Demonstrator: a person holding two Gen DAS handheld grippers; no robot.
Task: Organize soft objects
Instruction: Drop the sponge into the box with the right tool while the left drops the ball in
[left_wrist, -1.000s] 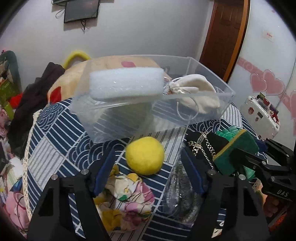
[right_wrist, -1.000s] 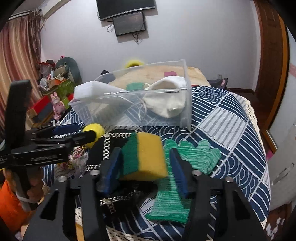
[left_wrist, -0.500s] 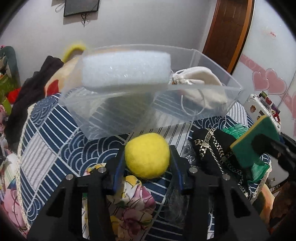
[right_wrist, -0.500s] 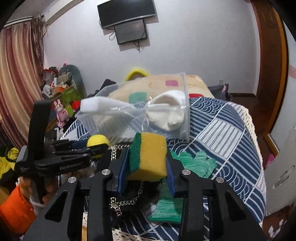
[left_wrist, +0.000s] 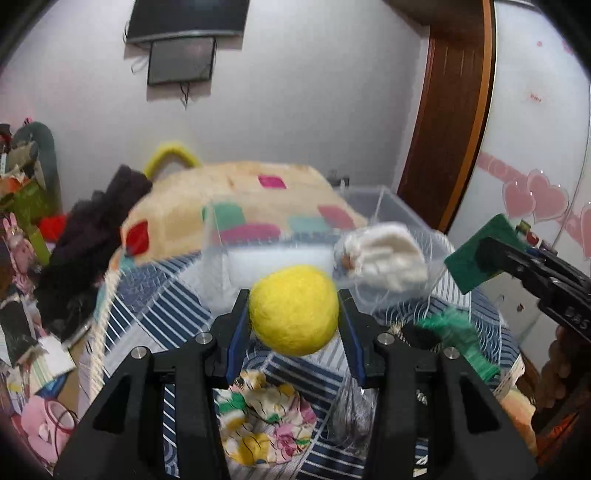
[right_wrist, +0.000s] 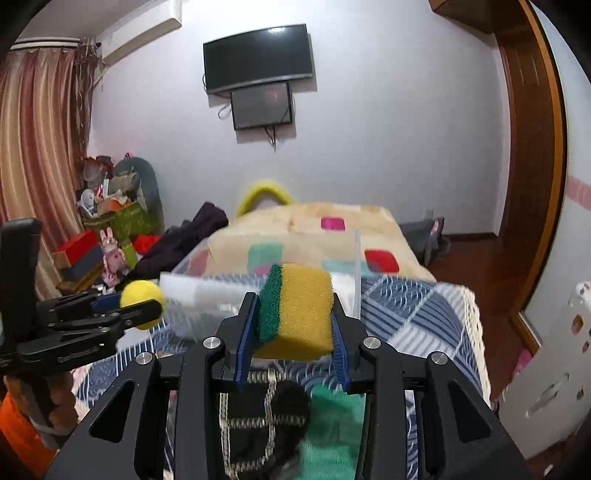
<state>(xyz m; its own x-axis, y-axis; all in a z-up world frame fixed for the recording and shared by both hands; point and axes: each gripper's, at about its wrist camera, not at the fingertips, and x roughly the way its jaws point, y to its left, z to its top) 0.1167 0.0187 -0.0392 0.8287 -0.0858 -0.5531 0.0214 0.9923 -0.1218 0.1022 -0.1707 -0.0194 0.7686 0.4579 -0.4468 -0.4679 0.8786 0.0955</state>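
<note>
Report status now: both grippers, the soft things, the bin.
Left gripper shut on ball, lifted. Right gripper shut on sponge, lifted. Bin ahead, nothing blocking.

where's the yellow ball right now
The yellow ball is clamped in the left gripper, lifted off the table just in front of the clear bin; the right wrist view shows it at far left.
</note>
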